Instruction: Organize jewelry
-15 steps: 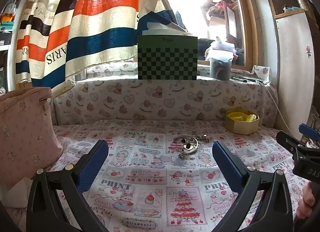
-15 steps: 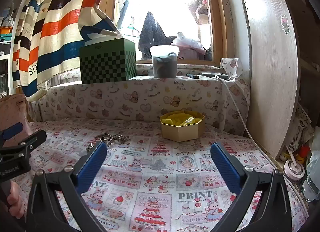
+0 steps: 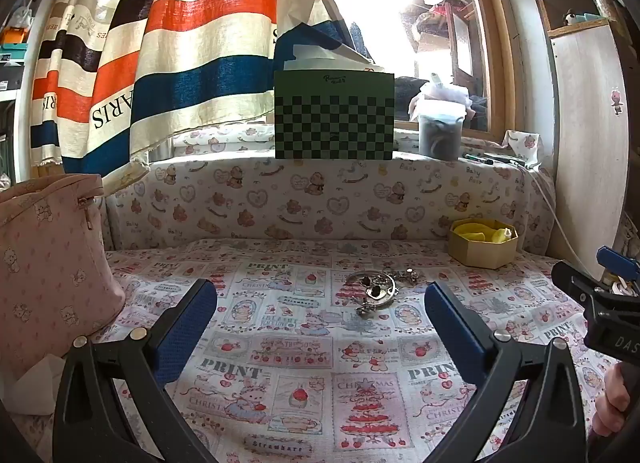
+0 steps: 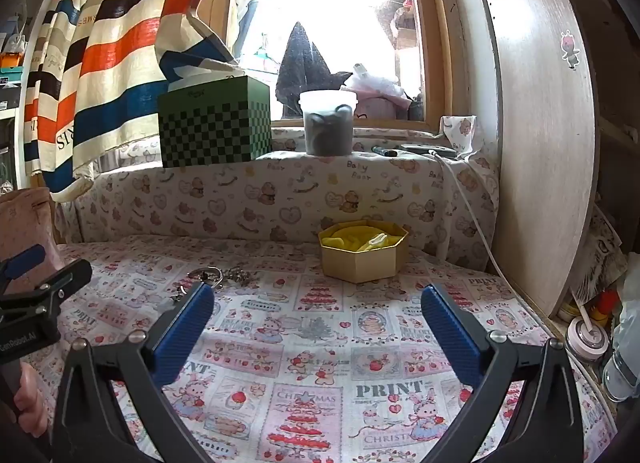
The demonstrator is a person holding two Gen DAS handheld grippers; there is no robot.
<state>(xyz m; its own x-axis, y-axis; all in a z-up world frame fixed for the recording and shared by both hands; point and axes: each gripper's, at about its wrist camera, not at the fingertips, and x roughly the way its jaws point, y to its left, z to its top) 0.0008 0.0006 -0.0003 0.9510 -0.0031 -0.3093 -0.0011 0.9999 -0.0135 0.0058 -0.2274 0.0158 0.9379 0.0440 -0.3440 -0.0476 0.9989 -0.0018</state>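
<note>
A small heap of silver jewelry [image 3: 374, 291], with a bangle and chains, lies on the printed cloth; it also shows in the right wrist view [image 4: 220, 276]. A gold octagonal box [image 3: 482, 242] with yellow lining stands open at the back right, also in the right wrist view [image 4: 363, 251]. My left gripper [image 3: 320, 311] is open and empty, a little short of the jewelry. My right gripper [image 4: 316, 315] is open and empty, in front of the box, with the jewelry just beyond its left finger.
A pink bag [image 3: 48, 263] stands at the left. A green checkered box [image 3: 334, 115] and a grey tub [image 3: 439, 135] sit on the ledge behind. A wooden panel [image 4: 548, 135] borders the right side, with bottles [image 4: 588, 339] beside it.
</note>
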